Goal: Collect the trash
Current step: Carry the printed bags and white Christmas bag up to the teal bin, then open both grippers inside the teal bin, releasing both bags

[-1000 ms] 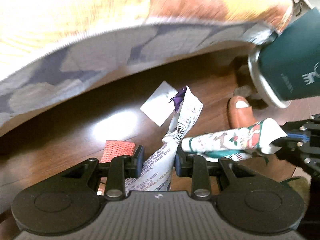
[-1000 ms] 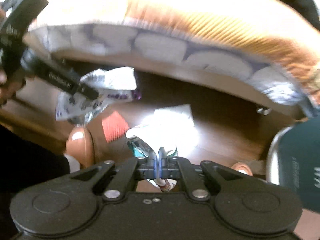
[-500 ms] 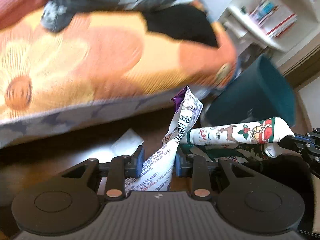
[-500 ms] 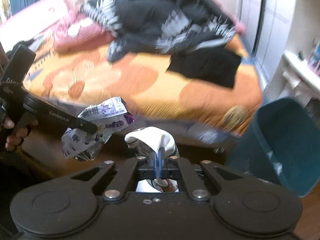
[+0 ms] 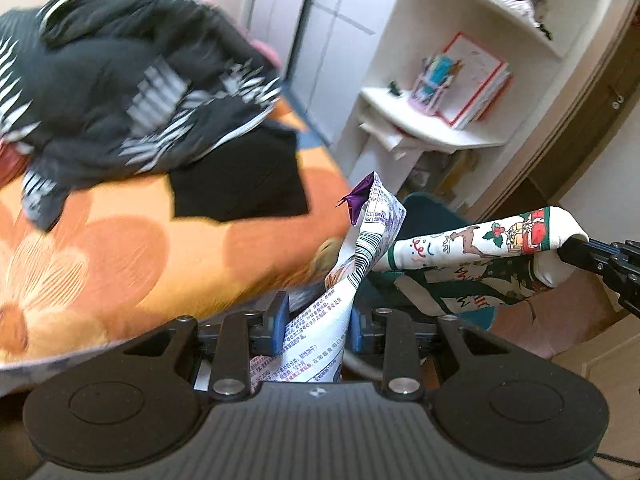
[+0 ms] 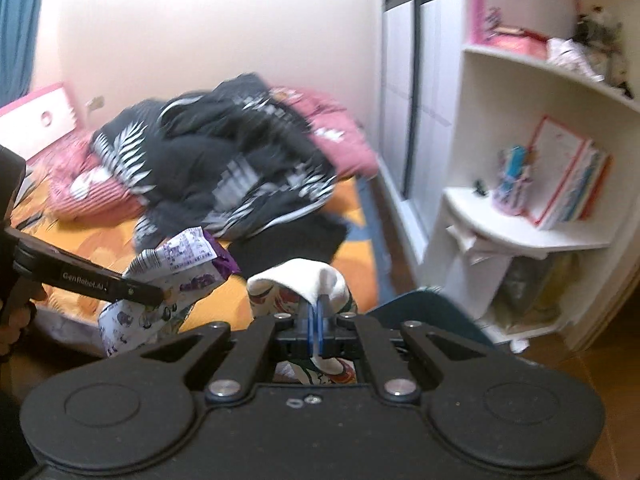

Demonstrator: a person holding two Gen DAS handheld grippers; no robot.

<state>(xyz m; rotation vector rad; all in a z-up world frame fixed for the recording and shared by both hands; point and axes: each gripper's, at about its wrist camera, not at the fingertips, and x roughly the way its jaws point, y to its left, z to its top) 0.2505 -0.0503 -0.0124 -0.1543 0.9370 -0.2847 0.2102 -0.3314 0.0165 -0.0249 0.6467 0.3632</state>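
Nearest us, our left gripper clamps a crumpled printed snack wrapper that sticks upward. Our right gripper is clenched tight on a white Christmas-patterned sock. Just beyond both stands a dark teal bin. Farther left lies an orange bed piled with dark clothes; far right, white shelves.

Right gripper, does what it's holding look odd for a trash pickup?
Yes. The right gripper is shut on a Christmas-print sock, which looks like clothing, not rubbish. The left gripper holds a crumpled snack wrapper, which fits.
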